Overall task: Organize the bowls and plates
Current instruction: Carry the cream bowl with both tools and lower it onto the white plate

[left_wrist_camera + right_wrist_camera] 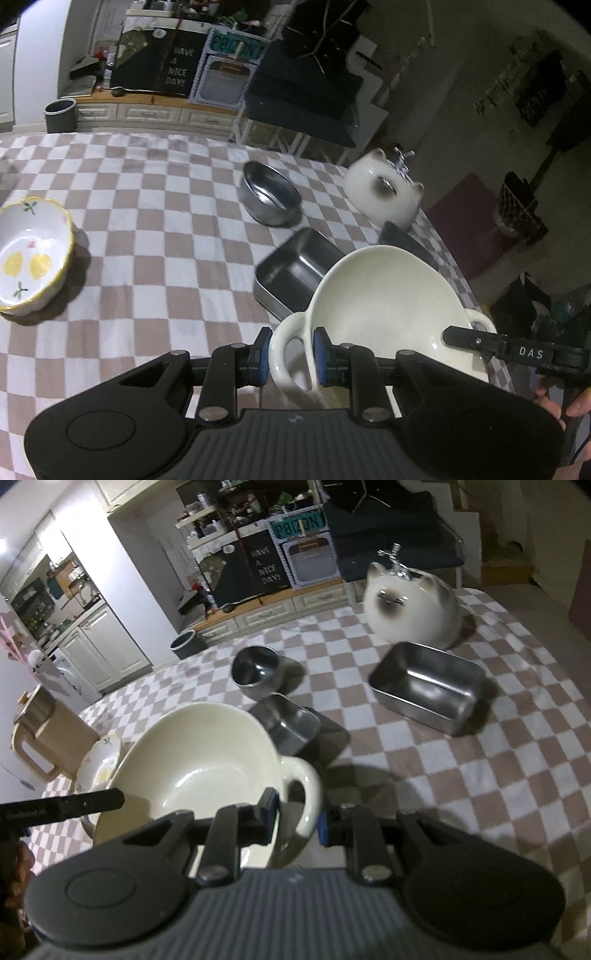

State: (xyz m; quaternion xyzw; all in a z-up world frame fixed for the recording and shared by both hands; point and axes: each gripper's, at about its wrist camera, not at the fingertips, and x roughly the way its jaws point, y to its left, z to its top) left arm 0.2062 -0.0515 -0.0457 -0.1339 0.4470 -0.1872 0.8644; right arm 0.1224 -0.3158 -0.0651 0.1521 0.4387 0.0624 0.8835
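A cream two-handled bowl (384, 295) is held above the checkered table by both grippers. My left gripper (291, 356) is shut on its left loop handle (286, 350). My right gripper (295, 818) is shut on its other handle (304, 794); the bowl also shows in the right wrist view (195, 760). A flowered yellow-rimmed bowl (31, 254) sits at the left, partly hidden in the right wrist view (99, 764). A round steel bowl (271, 197) and a small steel rectangular pan (295, 273) sit behind the cream bowl. A larger steel pan (428, 686) sits to the right.
A white cat-shaped ceramic jar (410, 602) stands at the table's far right edge. A beige kettle (40, 731) stands at the left edge in the right wrist view. Cabinets and a grey bin (61, 114) lie beyond the checkered tablecloth (166, 229).
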